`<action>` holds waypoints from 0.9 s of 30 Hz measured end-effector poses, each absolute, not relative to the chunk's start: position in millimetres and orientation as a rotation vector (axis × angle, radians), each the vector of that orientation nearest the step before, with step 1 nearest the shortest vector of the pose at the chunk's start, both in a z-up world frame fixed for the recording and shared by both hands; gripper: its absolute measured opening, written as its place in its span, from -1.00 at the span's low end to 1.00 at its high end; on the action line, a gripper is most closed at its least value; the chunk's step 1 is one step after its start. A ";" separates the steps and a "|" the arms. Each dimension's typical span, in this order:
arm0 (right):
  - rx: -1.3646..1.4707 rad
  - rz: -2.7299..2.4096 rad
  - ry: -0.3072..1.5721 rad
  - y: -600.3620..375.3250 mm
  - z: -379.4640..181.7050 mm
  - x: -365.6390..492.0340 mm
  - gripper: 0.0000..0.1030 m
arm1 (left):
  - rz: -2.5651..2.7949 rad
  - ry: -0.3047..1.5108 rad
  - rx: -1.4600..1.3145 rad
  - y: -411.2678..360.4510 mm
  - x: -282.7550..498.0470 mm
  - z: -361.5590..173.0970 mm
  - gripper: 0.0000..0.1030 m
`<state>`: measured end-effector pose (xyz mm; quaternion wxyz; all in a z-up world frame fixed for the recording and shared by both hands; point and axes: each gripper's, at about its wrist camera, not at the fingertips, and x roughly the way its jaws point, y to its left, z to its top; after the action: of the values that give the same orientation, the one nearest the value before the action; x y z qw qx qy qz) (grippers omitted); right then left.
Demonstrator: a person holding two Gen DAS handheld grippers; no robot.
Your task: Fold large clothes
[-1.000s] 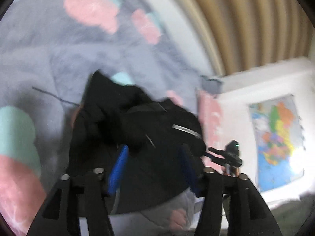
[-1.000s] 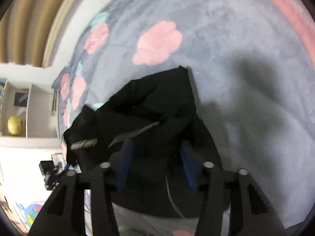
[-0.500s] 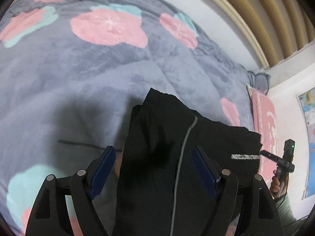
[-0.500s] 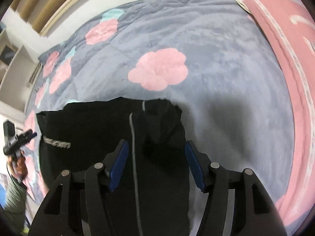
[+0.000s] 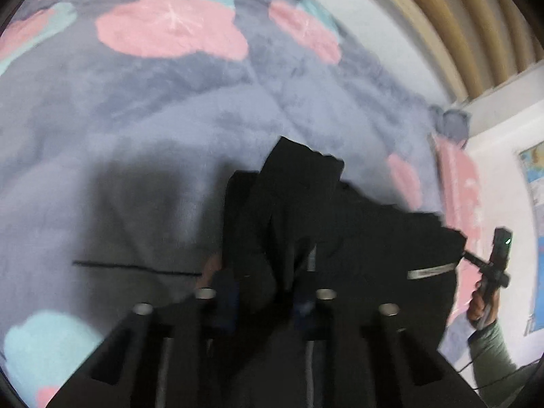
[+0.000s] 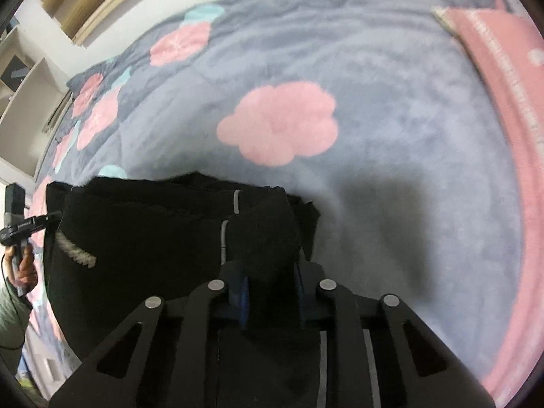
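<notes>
A black garment [image 5: 340, 224] with thin grey stripes lies bunched on a grey blanket. In the left wrist view my left gripper [image 5: 268, 292] points down at it, jaws closing tight on a raised fold of the black cloth. The right wrist view shows the same garment [image 6: 153, 238] spread to the left. My right gripper [image 6: 270, 282] has its jaws closing on the garment's right-hand corner, and the blue pads [image 6: 243, 289] press on the cloth. The fabric hides the fingertips in both views.
The grey blanket [image 5: 170, 102] with pink and teal flowers covers the bed. A pink cover [image 6: 503, 102] runs along its right side. A hand in a green sleeve [image 5: 489, 336] holds a black device [image 5: 496, 265] at the garment's far edge. White shelves [image 6: 27, 102] stand at the left.
Both grippers stood open over the garment half a second ago and now have their jaws drawn in on the black cloth. The fabric has bunched up between the fingers.
</notes>
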<state>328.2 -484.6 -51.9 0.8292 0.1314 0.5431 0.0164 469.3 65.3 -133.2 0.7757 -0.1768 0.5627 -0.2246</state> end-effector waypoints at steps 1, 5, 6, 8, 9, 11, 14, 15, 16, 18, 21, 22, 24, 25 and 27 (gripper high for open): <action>0.271 0.027 1.136 -484.9 -41.6 325.2 -0.57 | -0.483 1.198 -0.388 68.4 465.7 -126.1 -0.73; 0.194 -0.002 1.052 -474.9 6.5 325.0 -0.58 | -0.499 1.046 -0.396 74.0 449.3 -67.1 -0.76; 0.173 -0.014 1.034 -472.9 15.5 328.6 -0.59 | -0.506 1.014 -0.407 74.7 451.4 -54.7 -0.76; 0.158 -0.036 1.000 -472.9 30.7 340.4 -0.59 | -0.517 0.970 -0.431 74.8 462.3 -37.1 -0.76; 0.154 -0.045 0.993 -473.6 32.9 347.4 -0.60 | -0.509 0.959 -0.432 73.1 470.2 -33.8 -0.76; 0.140 -0.088 0.999 -476.2 26.7 366.4 -0.60 | -0.468 0.969 -0.428 67.3 487.7 -40.3 -0.76; 0.151 -0.140 1.067 -481.8 -8.8 393.8 -0.60 | -0.369 1.062 -0.436 57.3 516.8 -79.0 -0.76; 0.153 -0.153 1.097 -483.0 -23.3 400.3 -0.60 | -0.338 1.096 -0.423 53.4 522.9 -93.0 -0.75; 0.153 -0.167 1.130 -483.4 -39.6 406.1 -0.60 | -0.306 1.135 -0.407 47.9 529.2 -108.3 -0.74; 0.153 -0.181 1.211 -483.1 -78.5 415.9 -0.61 | -0.253 1.240 -0.401 39.0 540.0 -149.8 -0.72; 0.179 -0.181 1.285 -481.3 -117.2 419.0 -0.61 | -0.230 1.284 -0.367 31.1 543.0 -179.0 -0.63; 0.187 -0.182 1.300 -480.4 -124.9 419.0 -0.58 | -0.228 1.294 -0.345 28.7 545.2 -183.2 -0.62; 0.198 -0.203 1.310 -481.9 -128.4 418.6 -0.52 | -0.239 1.314 -0.309 25.0 548.2 -182.5 -0.58; 0.218 -0.211 1.308 -484.0 -125.1 417.6 -0.44 | -0.250 1.319 -0.296 24.8 547.4 -177.6 -0.55; 0.248 -0.219 1.298 -488.9 -113.6 413.4 -0.39 | -0.260 1.316 -0.296 28.6 545.1 -164.5 -0.52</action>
<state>413.4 -488.9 -113.6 0.7841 0.1148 0.6014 -0.1016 545.1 28.6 -164.5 0.7733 -0.1366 0.6074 -0.1201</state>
